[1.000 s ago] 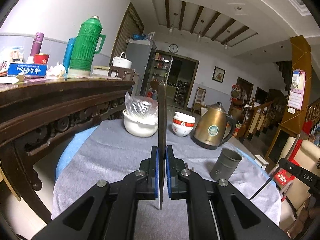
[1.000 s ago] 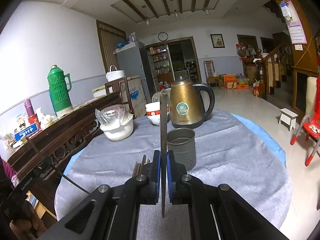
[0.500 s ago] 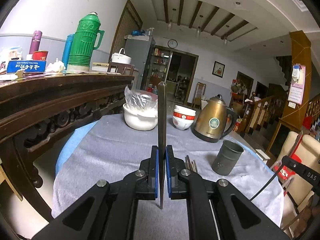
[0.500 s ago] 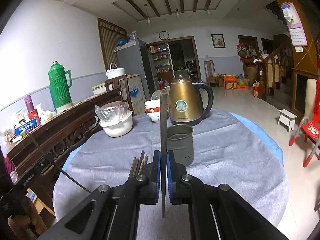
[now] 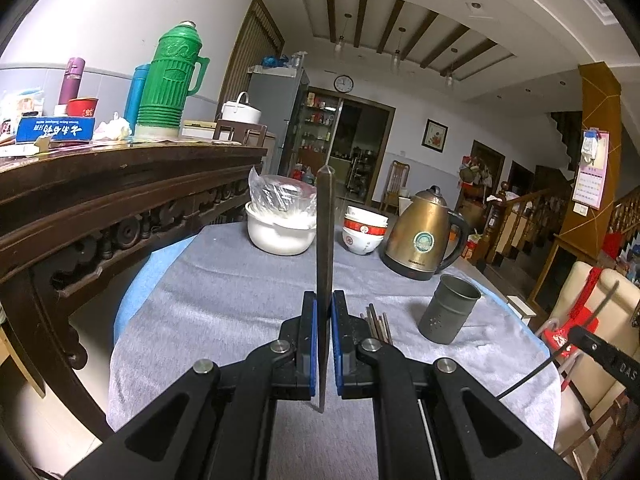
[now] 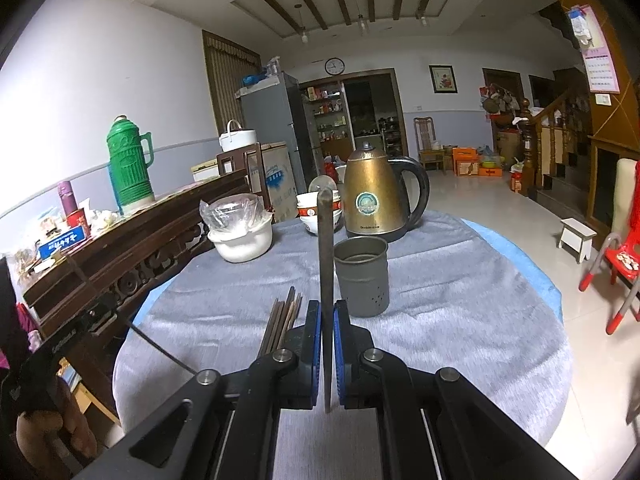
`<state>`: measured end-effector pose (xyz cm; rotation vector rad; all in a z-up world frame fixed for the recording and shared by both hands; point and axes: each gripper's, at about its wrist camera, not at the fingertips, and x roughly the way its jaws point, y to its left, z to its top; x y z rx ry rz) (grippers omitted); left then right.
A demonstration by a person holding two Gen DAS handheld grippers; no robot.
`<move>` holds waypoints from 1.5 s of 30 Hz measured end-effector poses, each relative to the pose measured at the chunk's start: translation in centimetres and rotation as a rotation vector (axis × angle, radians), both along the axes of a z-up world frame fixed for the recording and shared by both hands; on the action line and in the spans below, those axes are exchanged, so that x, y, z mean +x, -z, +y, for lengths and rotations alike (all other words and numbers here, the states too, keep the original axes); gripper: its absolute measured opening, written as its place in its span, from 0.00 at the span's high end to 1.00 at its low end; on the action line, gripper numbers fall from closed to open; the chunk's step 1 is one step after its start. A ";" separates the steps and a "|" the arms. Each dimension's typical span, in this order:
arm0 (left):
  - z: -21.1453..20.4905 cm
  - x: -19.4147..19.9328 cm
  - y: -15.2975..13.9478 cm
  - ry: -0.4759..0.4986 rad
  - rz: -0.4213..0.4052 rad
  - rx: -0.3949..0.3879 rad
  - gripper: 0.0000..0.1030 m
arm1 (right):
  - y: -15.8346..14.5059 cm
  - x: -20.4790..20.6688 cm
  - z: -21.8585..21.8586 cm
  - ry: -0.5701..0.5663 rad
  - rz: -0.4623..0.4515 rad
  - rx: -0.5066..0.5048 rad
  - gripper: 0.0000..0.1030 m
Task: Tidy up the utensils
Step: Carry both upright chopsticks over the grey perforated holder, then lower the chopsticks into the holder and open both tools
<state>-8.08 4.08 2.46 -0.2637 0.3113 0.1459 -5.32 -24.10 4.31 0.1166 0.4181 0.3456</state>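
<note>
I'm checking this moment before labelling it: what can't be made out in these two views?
- Chopsticks: near ends hidden behind the right tool; in the left wrist view only the tips show.
- Metal cup: bottom of its inside hidden by its wall.
- White bowl: contents blurred by plastic wrap.

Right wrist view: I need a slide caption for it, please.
Shut right gripper faces a grey utensil cup, chopsticks lying on the cloth beside it.

Both grippers level — jaws closed.
</note>
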 end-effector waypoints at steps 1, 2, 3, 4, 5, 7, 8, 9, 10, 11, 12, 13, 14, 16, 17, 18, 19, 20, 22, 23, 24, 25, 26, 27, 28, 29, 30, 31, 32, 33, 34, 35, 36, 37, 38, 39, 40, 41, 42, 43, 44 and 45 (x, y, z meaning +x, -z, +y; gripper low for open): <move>-0.1 0.0 0.0 0.003 0.000 0.000 0.93 | 0.0 -0.1 -0.1 0.000 0.001 0.000 0.94; -0.1 0.1 -0.1 0.005 -0.002 -0.001 0.93 | 0.0 -0.3 -0.2 0.002 0.001 0.000 0.94; -0.2 0.2 -0.2 0.009 -0.007 -0.002 0.93 | 0.0 -0.2 -0.3 0.004 0.003 0.005 0.94; -0.3 0.2 -0.4 0.013 -0.010 -0.002 0.93 | -0.1 -0.1 -0.4 0.005 0.004 0.012 0.94; -0.4 0.4 -0.8 0.018 -0.017 -0.001 0.93 | -0.2 0.1 -0.5 0.009 0.001 0.022 0.94; -0.6 0.6 -1.6 0.029 -0.038 -0.004 0.93 | -0.8 0.5 -1.0 0.017 -0.011 0.052 0.94; -0.8 0.7 -2.2 0.036 -0.053 -0.004 0.93 | -1.3 0.7 -1.3 0.020 -0.020 0.067 0.94; -1.0 1.0 -3.0 0.048 -0.071 -0.005 0.93 | -1.7 0.9 -1.5 0.023 -0.030 0.076 0.94; -1.1 1.2 -3.6 0.056 -0.083 -0.008 0.93 | -2.3 1.1 -1.8 0.028 -0.046 0.087 0.94; -1.2 1.5 -4.2 0.067 -0.097 -0.013 0.93 | -2.9 1.3 -2.0 0.030 -0.057 0.096 0.94; -1.4 2.0 -5.1 0.081 -0.114 -0.024 0.93 | -3.7 1.6 -2.4 0.033 -0.076 0.115 0.94; -1.5 2.3 -5.7 0.090 -0.125 -0.034 0.93 | -4.4 1.8 -2.7 0.036 -0.091 0.127 0.94; -1.7 2.8 -6.5 0.105 -0.140 -0.048 0.93 | -5.2 2.1 -3.0 0.041 -0.112 0.137 0.94; -2.0 4.0 -7.7 0.134 -0.158 -0.079 0.93 | -6.9 2.6 -3.5 0.052 -0.154 0.148 0.94; -2.1 4.8 -8.4 0.151 -0.166 -0.105 0.93 | -7.8 3.1 -3.7 0.057 -0.174 0.155 0.94; -2.3 5.6 -9.0 0.165 -0.174 -0.125 0.93 | -8.6 3.5 -3.9 0.062 -0.193 0.161 0.94; -2.4 6.1 -9.4 0.175 -0.179 -0.135 0.93 | -9.3 4.0 -4.0 0.067 -0.209 0.165 0.94; -2.8 6.9 -9.9 0.189 -0.186 -0.142 0.93 | -10.0 4.5 -4.2 0.072 -0.225 0.168 0.94; -3.5 8.4 -10.7 0.211 -0.193 -0.146 0.93 | -11.0 5.8 -4.4 0.079 -0.240 0.168 0.94; -3.7 9.2 -11.0 0.222 -0.195 -0.154 0.93 | -11.4 6.5 -4.4 0.078 -0.242 0.171 0.94; -4.0 9.8 -11.3 0.233 -0.197 -0.162 0.93 | -11.6 6.9 -4.4 0.078 -0.242 0.172 0.94; -4.3 10.6 -11.6 0.244 -0.198 -0.167 0.93 | -11.8 7.6 -4.4 0.081 -0.244 0.172 0.94; -4.6 11.4 -11.8 0.252 -0.201 -0.170 0.93 | -12.0 8.3 -4.4 0.083 -0.243 0.172 0.94; -4.9 12.0 -12.0 0.258 -0.200 -0.174 0.93 | -12.1 8.8 -4.4 0.083 -0.241 0.173 0.94; -5.1 12.8 -12.1 0.266 -0.196 -0.177 0.93 | -12.1 9.4 -4.2 0.083 -0.238 0.170 0.94; -5.5 13.6 -12.1 0.276 -0.188 -0.180 0.93 | -12.0 10.2 -4.1 0.085 -0.232 0.164 0.94; -5.8 14.3 -12.0 0.284 -0.176 -0.183 0.93 | -11.8 11.0 -4.1 0.083 -0.217 0.162 0.94; -6.1 15.2 -11.8 0.291 -0.163 -0.189 0.93 | -11.5 11.6 -4.1 0.078 -0.203 0.161 0.94; -6.4 15.9 -11.6 0.296 -0.154 -0.191 0.93 | -11.2 12.3 -4.0 0.075 -0.189 0.157 0.94; -6.7 16.8 -11.3 0.303 -0.136 -0.192 0.93 | -10.7 12.9 -3.9 0.075 -0.177 0.151 0.94; -7.1 17.1 -10.9 0.304 -0.125 -0.193 0.93 | -10.3 13.5 -3.9 0.072 -0.165 0.148 0.94; -7.1 17.7 -10.6 0.305 -0.114 -0.194 0.93 | -9.9 14.2 -3.8 0.070 -0.150 0.146 0.94; -7.4 18.1 -10.3 0.307 -0.102 -0.193 0.93 | -9.5 14.8 -3.7 0.069 -0.137 0.145 0.94; -7.7 18.7 -9.9 0.310 -0.088 -0.192 0.93 | -9.0 15.4 -3.6 0.067 -0.123 0.141 0.94; -7.8 19.2 -9.4 0.310 -0.074 -0.191 0.93 | -8.7 15.7 -3.7 0.064 -0.112 0.139 0.94; -8.0 19.8 -8.9 0.310 -0.058 -0.189 0.93 | -8.2 16.4 -3.5 0.061 -0.096 0.136 0.94; -8.1 20.1 -8.6 0.310 -0.048 -0.186 0.93 | -7.8 16.7 -3.5 0.060 -0.086 0.132 0.94; -8.3 20.5 -8.2 0.310 -0.035 -0.183 0.93 | -7.3 17.1 -3.4 0.058 -0.074 0.128 0.94; -8.5 20.9 -7.9 0.309 -0.022 -0.181 0.93 | -6.9 17.5 -3.3 0.055 -0.063 0.126 0.94; -8.7 21.4 -7.4 0.308 -0.006 -0.180 0.93 | -6.7 17.8 -3.2 0.054 -0.054 0.123 0.94; -8.7 21.6 -7.2 0.309 0.003 -0.179 0.93 | -6.3 18.2 -3.1 0.052 -0.042 0.119 0.94; -8.8 22.1 -6.7 0.309 0.021 -0.175 0.93 | -5.9 18.6 -3.0 0.049 -0.029 0.115 0.94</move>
